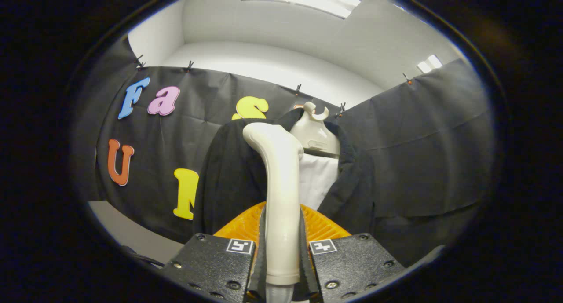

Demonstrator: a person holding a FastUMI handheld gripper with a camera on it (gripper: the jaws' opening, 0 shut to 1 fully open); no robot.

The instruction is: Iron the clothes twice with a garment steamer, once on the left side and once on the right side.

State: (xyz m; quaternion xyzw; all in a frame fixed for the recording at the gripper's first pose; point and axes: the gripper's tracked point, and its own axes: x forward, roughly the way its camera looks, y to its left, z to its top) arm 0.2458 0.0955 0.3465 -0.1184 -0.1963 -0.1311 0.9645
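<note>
With the claw [282, 254] clenched on the steamer handle [281, 197], keep the steamer head against the dark jacket [228, 180] hanging just ahead, and stroke evenly down one side.

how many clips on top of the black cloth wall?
5. Clips along the cloth's top edge, beyond the gripper, shut on the steamer. The jacket may hide more.

Cream garment steamer [281, 193] stands upright before the dark hung jacket [228, 180].
</note>
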